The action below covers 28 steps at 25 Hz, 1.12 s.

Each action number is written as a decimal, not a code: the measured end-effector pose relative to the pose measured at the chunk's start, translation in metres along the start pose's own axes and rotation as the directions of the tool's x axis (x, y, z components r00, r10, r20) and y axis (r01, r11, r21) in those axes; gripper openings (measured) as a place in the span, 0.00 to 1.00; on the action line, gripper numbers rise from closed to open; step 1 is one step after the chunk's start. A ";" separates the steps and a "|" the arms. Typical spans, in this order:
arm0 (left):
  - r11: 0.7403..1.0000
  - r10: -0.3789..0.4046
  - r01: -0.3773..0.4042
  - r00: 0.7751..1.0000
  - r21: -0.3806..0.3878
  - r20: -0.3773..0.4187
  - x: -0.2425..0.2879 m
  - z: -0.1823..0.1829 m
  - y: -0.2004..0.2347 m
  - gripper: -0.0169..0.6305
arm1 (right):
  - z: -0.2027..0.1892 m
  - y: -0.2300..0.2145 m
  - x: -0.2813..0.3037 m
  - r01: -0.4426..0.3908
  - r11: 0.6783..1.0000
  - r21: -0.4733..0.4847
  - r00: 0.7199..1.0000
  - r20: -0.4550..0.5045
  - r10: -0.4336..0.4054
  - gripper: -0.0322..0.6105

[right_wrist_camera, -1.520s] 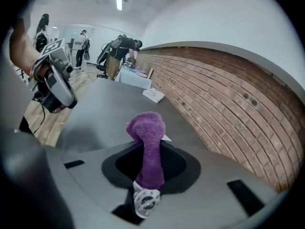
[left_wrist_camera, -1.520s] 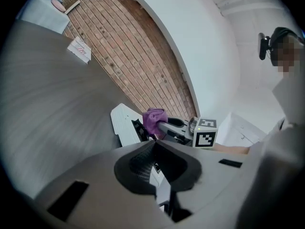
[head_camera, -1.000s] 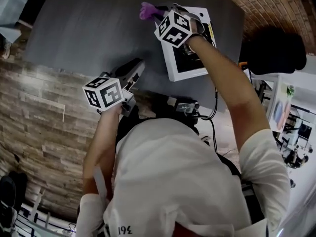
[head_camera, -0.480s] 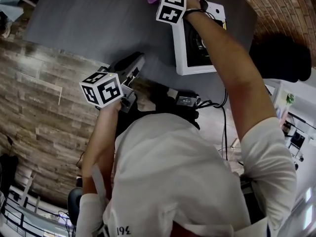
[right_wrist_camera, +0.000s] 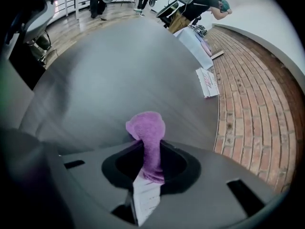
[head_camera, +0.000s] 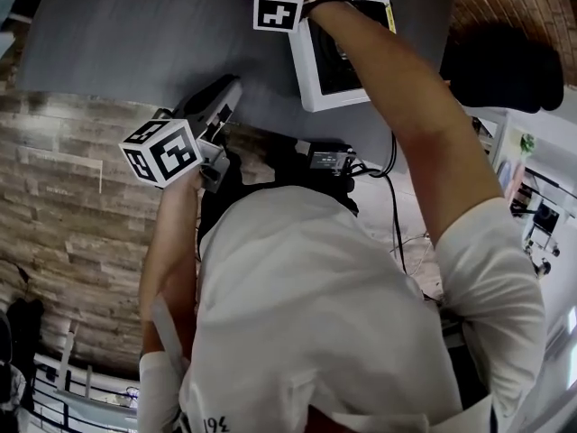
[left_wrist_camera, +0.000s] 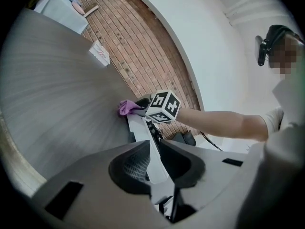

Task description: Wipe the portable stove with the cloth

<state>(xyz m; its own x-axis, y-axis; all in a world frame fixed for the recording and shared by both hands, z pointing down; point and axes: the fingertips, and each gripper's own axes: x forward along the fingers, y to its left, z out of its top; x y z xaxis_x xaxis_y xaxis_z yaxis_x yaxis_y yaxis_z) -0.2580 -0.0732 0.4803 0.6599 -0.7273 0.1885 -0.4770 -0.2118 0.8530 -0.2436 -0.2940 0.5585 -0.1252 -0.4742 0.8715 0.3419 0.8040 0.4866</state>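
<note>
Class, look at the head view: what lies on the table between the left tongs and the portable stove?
Nothing. The head view shows only bare grey tabletop between the left tongs and the portable stove.

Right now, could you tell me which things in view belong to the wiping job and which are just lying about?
For the job:
purple cloth, clamped in the right gripper
white stove on the grey table

Lying about:
papers on the bricks
black box with cables
left gripper, open and empty
</note>
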 end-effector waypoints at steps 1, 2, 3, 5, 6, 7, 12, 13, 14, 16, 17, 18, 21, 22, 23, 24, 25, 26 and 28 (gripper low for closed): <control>1.000 -0.004 0.004 1.000 0.001 -0.004 0.001 0.000 -0.001 0.14 | 0.000 0.002 -0.002 -0.003 1.000 0.003 1.000 0.001 0.003 0.20; 1.000 -0.007 0.007 1.000 0.002 -0.008 0.001 -0.001 -0.001 0.13 | 0.001 0.003 -0.003 -0.006 1.000 0.002 1.000 0.003 0.006 0.20; 1.000 -0.010 0.010 1.000 0.003 -0.011 0.001 -0.001 -0.002 0.13 | 0.002 0.005 -0.004 -0.008 1.000 -0.001 1.000 0.004 0.008 0.20; 1.000 -0.012 0.012 1.000 0.005 -0.016 0.002 -0.001 -0.003 0.14 | 0.004 0.009 -0.006 -0.011 1.000 -0.010 1.000 0.007 0.012 0.20; 1.000 -0.013 0.013 1.000 0.007 -0.018 0.002 -0.002 -0.004 0.13 | 0.004 0.011 -0.007 -0.014 1.000 -0.015 1.000 0.007 0.014 0.20; 1.000 -0.014 0.015 1.000 0.009 -0.020 0.004 -0.003 -0.005 0.14 | 0.003 0.013 -0.009 -0.016 1.000 -0.018 1.000 0.007 0.016 0.20; 1.000 -0.021 0.022 0.999 0.017 -0.030 0.007 -0.009 -0.012 0.13 | 0.002 0.025 -0.014 -0.027 0.999 -0.019 1.000 0.009 0.028 0.20; 1.000 -0.023 0.023 0.999 0.016 -0.032 0.006 -0.008 -0.010 0.14 | 0.005 0.025 -0.012 -0.030 0.999 -0.022 1.000 0.008 0.030 0.20; 1.000 -0.024 0.024 0.999 0.015 -0.034 0.005 -0.006 -0.008 0.13 | 0.008 0.026 -0.011 -0.033 0.999 -0.025 0.999 0.006 0.033 0.20; 1.000 -0.025 0.026 0.999 0.015 -0.036 0.005 -0.006 -0.006 0.13 | 0.011 0.029 -0.010 -0.039 0.999 -0.034 0.999 0.004 0.039 0.20; 1.000 -0.026 0.027 0.999 0.015 -0.037 0.006 -0.007 -0.007 0.13 | 0.010 0.032 -0.011 -0.041 0.998 -0.040 0.999 0.002 0.041 0.20; 0.999 -0.028 0.028 0.999 0.016 -0.038 0.007 -0.009 -0.009 0.14 | 0.009 0.036 -0.013 -0.043 0.998 -0.048 0.999 0.000 0.043 0.20; 0.999 -0.031 0.032 0.999 0.020 -0.041 0.011 -0.016 -0.018 0.13 | 0.003 0.046 -0.019 -0.039 0.997 -0.070 0.999 -0.008 0.039 0.20; 0.999 -0.033 0.034 0.999 0.022 -0.041 0.012 -0.017 -0.020 0.13 | 0.001 0.047 -0.021 -0.036 0.997 -0.075 0.999 -0.010 0.035 0.20; 0.999 -0.034 0.035 0.999 0.024 -0.041 0.012 -0.017 -0.021 0.13 | 0.001 0.048 -0.022 -0.034 0.996 -0.078 0.999 -0.011 0.033 0.20; 0.999 -0.035 0.036 0.999 0.026 -0.041 0.012 -0.017 -0.021 0.13 | 0.002 0.049 -0.023 -0.035 0.996 -0.078 0.999 -0.012 0.034 0.20; 0.999 -0.035 0.036 0.999 0.026 -0.041 0.012 -0.017 -0.021 0.14 | 0.003 0.050 -0.024 -0.038 0.996 -0.077 0.999 -0.012 0.037 0.20; 0.999 -0.035 0.036 0.999 0.027 -0.042 0.012 -0.019 -0.022 0.13 | 0.002 0.053 -0.026 -0.043 0.996 -0.078 0.999 -0.012 0.042 0.20; 0.999 -0.035 0.036 0.998 0.029 -0.042 0.013 -0.023 -0.026 0.13 | -0.001 0.061 -0.030 -0.048 0.995 -0.088 0.999 -0.013 0.047 0.20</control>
<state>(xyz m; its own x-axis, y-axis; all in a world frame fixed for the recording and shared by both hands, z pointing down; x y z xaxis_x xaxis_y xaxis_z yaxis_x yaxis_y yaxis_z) -0.2237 -0.0616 0.4721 0.7003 -0.6910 0.1789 -0.4692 -0.2567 0.8450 -0.2182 -0.2311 0.5624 -0.0972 -0.4406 0.8924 0.4280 0.7910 0.4372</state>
